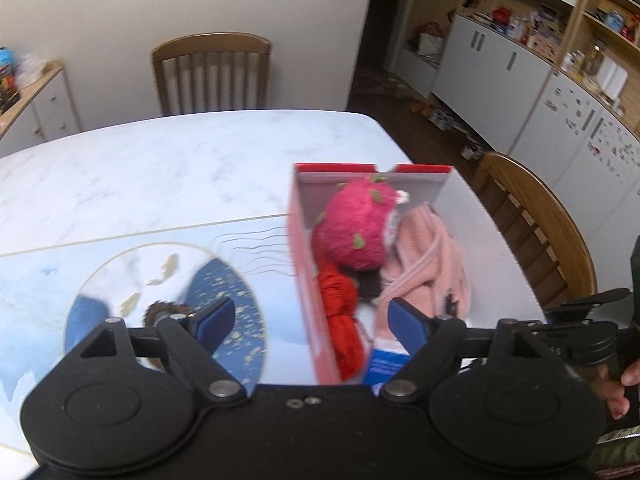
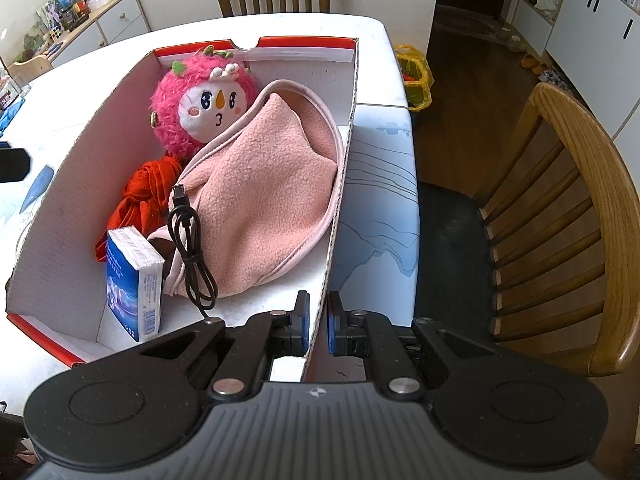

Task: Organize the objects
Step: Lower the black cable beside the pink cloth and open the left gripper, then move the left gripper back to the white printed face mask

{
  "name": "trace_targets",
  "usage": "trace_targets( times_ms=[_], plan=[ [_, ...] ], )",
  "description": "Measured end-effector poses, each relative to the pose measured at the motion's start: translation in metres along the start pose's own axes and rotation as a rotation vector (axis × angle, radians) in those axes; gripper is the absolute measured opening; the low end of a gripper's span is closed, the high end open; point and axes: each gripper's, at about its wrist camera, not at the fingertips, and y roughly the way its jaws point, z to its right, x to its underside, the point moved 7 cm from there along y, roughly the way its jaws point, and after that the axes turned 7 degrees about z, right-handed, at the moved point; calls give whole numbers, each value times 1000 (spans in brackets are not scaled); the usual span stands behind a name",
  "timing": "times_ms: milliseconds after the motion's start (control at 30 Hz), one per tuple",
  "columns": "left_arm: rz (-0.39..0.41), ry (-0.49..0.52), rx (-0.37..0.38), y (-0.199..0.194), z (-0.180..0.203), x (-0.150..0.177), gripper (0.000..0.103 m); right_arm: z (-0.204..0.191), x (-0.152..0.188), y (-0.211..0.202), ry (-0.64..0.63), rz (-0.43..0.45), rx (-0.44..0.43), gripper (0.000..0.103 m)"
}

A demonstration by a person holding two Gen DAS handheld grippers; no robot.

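A red cardboard box (image 2: 80, 184) with white inside stands on the table. It holds a pink plush toy (image 2: 204, 100), a pink fleece item (image 2: 260, 184), a red cloth (image 2: 144, 196), a blue tissue pack (image 2: 132, 280) and a black cable (image 2: 188, 240). My right gripper (image 2: 318, 320) is shut on the box's near right wall (image 2: 344, 152), with the cardboard edge between its blue pads. In the left wrist view the left gripper (image 1: 312, 320) stands wide open over the box's (image 1: 304, 240) near left wall, touching nothing. The plush toy (image 1: 358, 224) and fleece item (image 1: 428, 256) lie beyond it.
The table (image 1: 160, 160) carries a pale mat with a round blue pattern (image 1: 224, 292). Wooden chairs stand at the far side (image 1: 212, 72) and the right (image 2: 568, 208). A yellow bag (image 2: 416, 76) sits on the floor past the table corner. Cabinets line the right wall.
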Motion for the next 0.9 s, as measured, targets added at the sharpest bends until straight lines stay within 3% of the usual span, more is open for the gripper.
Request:
trace_targets(
  times_ms=[333,667,900],
  plan=[
    [4,-110,-141,-14,-67,17,100,-3,0,-1,-14,-1,24,8],
    [-43,-188,-244,-12,-129,48,101,-5,-1,1,-13,-13,47,8],
    [-87,-187,-261,1,-149,72,101,-6,-1,2,-6,-24,60,8]
  ],
)
